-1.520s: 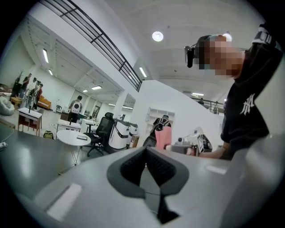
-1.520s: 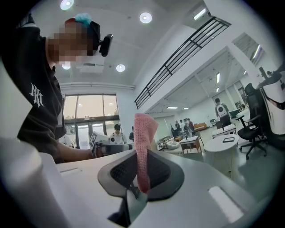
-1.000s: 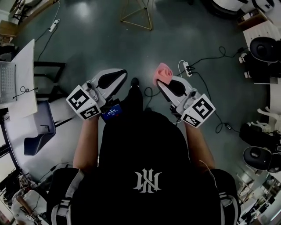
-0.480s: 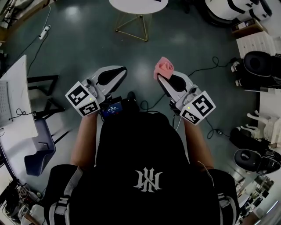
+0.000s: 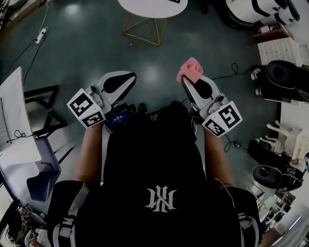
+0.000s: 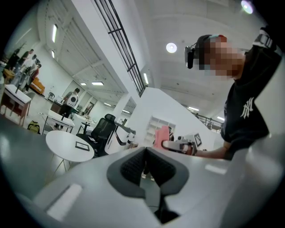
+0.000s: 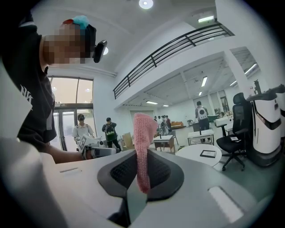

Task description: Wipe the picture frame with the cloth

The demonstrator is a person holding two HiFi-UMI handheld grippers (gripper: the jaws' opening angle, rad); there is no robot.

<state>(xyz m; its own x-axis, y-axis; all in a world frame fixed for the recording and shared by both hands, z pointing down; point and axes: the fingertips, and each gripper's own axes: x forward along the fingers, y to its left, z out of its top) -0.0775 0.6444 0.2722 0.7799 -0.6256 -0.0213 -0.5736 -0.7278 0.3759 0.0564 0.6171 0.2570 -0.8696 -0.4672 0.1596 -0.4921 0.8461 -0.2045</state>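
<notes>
My right gripper (image 5: 185,80) is shut on a pink cloth (image 5: 189,69), which sticks up from between its pads (image 7: 141,151). My left gripper (image 5: 130,77) is shut with nothing in it, its pads (image 6: 144,165) pressed together. Both are held at chest height over the grey floor. A round white table (image 5: 150,8) stands ahead at the top edge of the head view. A small dark picture frame (image 6: 83,145) lies flat on it, and the same frame (image 7: 208,153) shows in the right gripper view. Both grippers are well short of the table.
The table has gold wire legs (image 5: 145,30). Black office chairs (image 5: 284,72) and white shelving stand at the right. A white desk (image 5: 17,116) and a blue chair (image 5: 38,174) are at the left. Cables (image 5: 231,72) run over the floor. Several people stand far off.
The round table has come further into the head view as the person stepped toward it. Both grippers keep their hold; the right one with the cloth has shifted slightly right.
</notes>
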